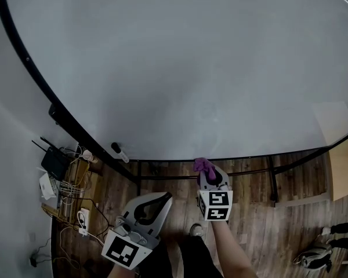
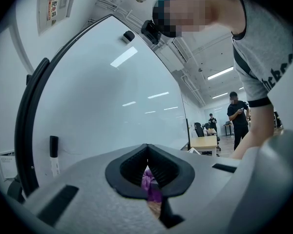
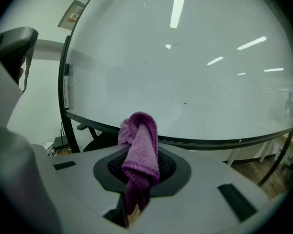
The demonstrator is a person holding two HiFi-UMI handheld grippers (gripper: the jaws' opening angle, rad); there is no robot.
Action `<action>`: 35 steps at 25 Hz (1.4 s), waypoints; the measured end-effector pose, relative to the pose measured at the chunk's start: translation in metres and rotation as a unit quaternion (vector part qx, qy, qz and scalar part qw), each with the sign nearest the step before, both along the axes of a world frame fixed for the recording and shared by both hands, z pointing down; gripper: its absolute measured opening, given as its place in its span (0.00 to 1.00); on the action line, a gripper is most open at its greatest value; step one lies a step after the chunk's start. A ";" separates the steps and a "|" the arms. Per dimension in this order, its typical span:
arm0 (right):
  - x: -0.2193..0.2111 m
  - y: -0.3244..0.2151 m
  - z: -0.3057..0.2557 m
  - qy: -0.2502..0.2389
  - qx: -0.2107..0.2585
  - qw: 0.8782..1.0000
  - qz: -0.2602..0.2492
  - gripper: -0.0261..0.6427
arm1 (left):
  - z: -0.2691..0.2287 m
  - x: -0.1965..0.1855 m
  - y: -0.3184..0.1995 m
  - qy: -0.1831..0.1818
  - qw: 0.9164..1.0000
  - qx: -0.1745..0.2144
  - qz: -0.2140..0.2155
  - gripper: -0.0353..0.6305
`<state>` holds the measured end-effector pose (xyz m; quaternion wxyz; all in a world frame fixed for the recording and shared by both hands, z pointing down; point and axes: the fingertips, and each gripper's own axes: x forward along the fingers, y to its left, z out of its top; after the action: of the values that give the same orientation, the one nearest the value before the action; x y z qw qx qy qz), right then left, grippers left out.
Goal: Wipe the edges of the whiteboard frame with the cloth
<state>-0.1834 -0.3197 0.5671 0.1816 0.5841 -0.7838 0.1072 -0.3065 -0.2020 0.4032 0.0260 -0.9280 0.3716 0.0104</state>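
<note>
The fingers (image 3: 170,167) of the right gripper (image 3: 142,164) are closed tight on a purple cloth (image 3: 139,145), which bunches up out of them and hangs down through the gap behind. The left gripper (image 2: 147,152) has its fingers (image 2: 129,167) closed tip to tip with nothing held; a bit of purple shows only through the slit below the tips. From the head view, the left gripper (image 1: 156,204) sits low at 6 o'clock, angled toward 1 o'clock, and the right gripper (image 1: 212,183) is just beside it toward 3 o'clock, pointing to 12 o'clock. The cloth (image 1: 204,166) at its tip is right at the black bottom edge of the whiteboard frame (image 1: 249,156); whether it touches cannot be told. Beneath both lies a wood floor (image 1: 261,213). At 10 o'clock from the left gripper, a marker (image 1: 119,152) rests by the frame's lower left corner, and further toward 9 o'clock a black router (image 1: 55,161) stands among tangled cables. The whiteboard (image 1: 180,68) fills everything from 10 to 2 o'clock, pale and blank. At 3 o'clock, a light wooden desk (image 1: 343,167) meets the picture's edge. In the left gripper view, people (image 2: 238,116) stand far off at 3 o'clock.
</note>
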 end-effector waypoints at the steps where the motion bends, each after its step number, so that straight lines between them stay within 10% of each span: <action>1: 0.004 -0.001 0.000 -0.001 0.000 1.000 0.002 0.13 | 0.000 0.004 0.000 -0.001 1.000 0.000 0.002 0.08; 35: 0.171 -0.010 0.005 -0.012 0.001 0.999 0.039 0.13 | 0.001 0.145 -0.003 -0.013 1.000 0.010 0.001 0.08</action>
<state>-0.0128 -0.3300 0.5718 0.1673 0.6133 -0.7625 0.1203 -0.1611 -0.2051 0.4042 0.0403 -0.9279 0.3705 0.0021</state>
